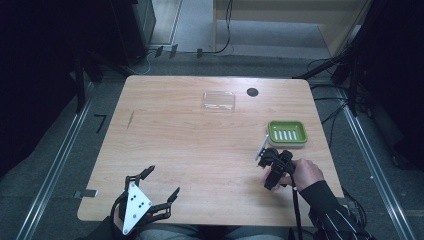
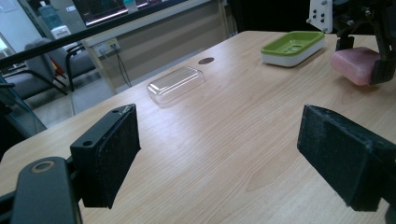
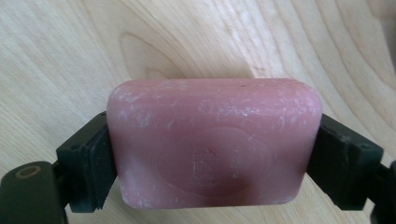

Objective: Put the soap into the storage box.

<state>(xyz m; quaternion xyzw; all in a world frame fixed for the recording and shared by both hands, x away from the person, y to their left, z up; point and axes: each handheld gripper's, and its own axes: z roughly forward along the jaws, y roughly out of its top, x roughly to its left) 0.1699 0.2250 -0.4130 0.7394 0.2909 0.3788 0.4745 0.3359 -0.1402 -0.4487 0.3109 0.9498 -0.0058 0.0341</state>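
The pink soap bar (image 3: 212, 144), nearest the lens in the right gripper view, is sitting crosswise between the two black fingers (image 3: 91, 163) of the right gripper (image 1: 270, 167), which are pressing against its short ends and gripping it firmly. The bar is showing a faint stamped oval on its broad face and pale scuffs along its upper edge, and the wood grain of the table (image 3: 187, 37) is lying behind it. In the left gripper view the same bar (image 2: 356, 65) is hanging just above the table surface, clear of it, at the right-hand side. In the high view the right gripper is hovering over the right part of the table, just in front of the green soap dish (image 1: 287, 133), which is resting on its white base near the right edge. The clear plastic lid (image 1: 218, 100) is lying flat well apart from the dish, toward the far middle of the table, beside a dark round grommet (image 1: 252, 92). The left gripper (image 1: 159, 187) is resting at the near left edge, and its fingers (image 2: 112, 154) are standing wide open with only bare table between them.
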